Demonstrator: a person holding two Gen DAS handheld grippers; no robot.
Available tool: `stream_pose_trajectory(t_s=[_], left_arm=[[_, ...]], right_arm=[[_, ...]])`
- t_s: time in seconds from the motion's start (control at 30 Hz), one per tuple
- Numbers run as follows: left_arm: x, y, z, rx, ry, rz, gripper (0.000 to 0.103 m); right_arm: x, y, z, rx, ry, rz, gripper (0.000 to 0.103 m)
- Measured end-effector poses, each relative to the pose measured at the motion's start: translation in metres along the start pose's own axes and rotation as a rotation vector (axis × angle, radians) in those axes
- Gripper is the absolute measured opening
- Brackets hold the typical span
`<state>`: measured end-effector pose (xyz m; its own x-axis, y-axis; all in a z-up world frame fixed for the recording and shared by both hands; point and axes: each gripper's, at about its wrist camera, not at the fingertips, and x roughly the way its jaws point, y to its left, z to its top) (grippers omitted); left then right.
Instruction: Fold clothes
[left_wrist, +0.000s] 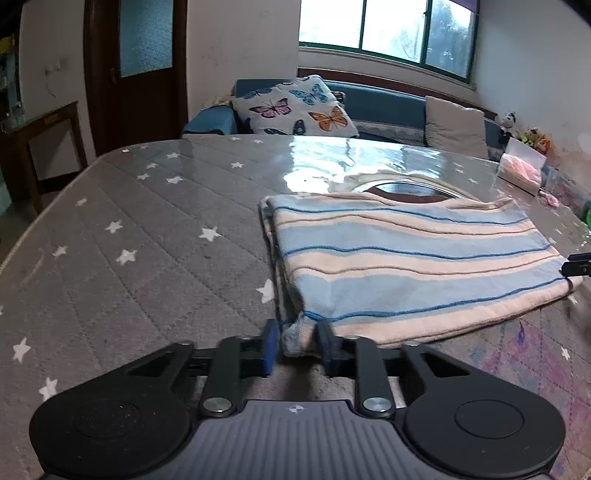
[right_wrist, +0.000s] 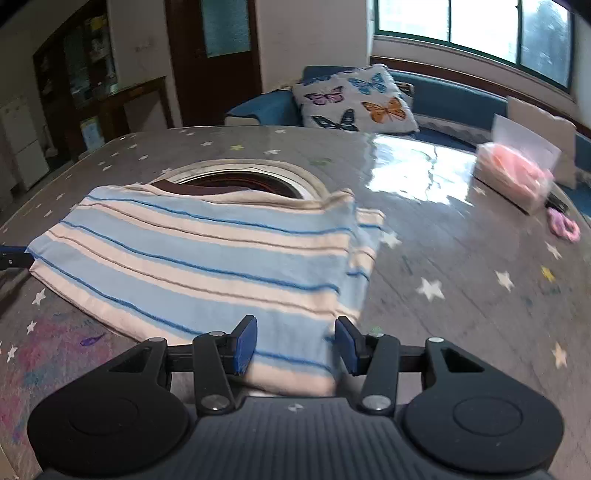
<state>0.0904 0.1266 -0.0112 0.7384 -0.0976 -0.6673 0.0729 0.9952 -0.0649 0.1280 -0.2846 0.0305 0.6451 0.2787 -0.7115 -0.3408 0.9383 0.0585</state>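
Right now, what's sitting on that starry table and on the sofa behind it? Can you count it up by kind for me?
Striped garments: 1, the striped shirt, partly folded
Clear bags with pink contents: 1, the bag
Pink hair ties: 1, the pink hair tie
Butterfly cushions: 1, the butterfly cushion
Plain cushions: 1, the beige cushion
Total: 5

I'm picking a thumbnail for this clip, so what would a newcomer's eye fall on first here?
First the striped garment, folded flat on the star-patterned table cover, pale blue and cream. Next, the left tongs pinch its near corner, while the right tongs stand open over the other near corner. Behind the table, a butterfly cushion leans on a blue sofa under the window.
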Motion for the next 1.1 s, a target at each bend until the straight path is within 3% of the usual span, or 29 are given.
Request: stream_pose_trajectory(t_s=[0.07, 0.27, 0.53, 0.77, 1.0, 1.1], left_arm=[[-0.001, -0.001, -0.003, 0.001, -0.005, -0.003, 0.010], [-0.004, -0.001, -0.004, -0.020, -0.016, -0.007, 0.008], [-0.018, -0.002, -0.006, -0.047, -0.020, -0.024, 0.007], [-0.048, -0.012, -0.023, -0.056, -0.001, -0.064, 0.007], [-0.083, -0.030, -0.059, -0.037, 0.081, -0.125, 0.007], [-0.091, -0.030, -0.063, -0.028, 0.085, -0.116, 0.011]], right_arm=[[-0.004, -0.004, -0.005, 0.023, -0.001, -0.008, 0.047], [-0.014, -0.019, -0.019, 0.107, -0.001, -0.029, 0.046], [-0.009, -0.022, -0.024, 0.165, 0.007, 0.019, 0.010], [-0.030, -0.019, -0.031, 0.131, -0.002, -0.006, 0.008], [-0.070, -0.021, -0.061, 0.113, 0.044, -0.038, 0.008], [-0.080, -0.020, -0.075, 0.128, 0.076, -0.031, 0.011]])
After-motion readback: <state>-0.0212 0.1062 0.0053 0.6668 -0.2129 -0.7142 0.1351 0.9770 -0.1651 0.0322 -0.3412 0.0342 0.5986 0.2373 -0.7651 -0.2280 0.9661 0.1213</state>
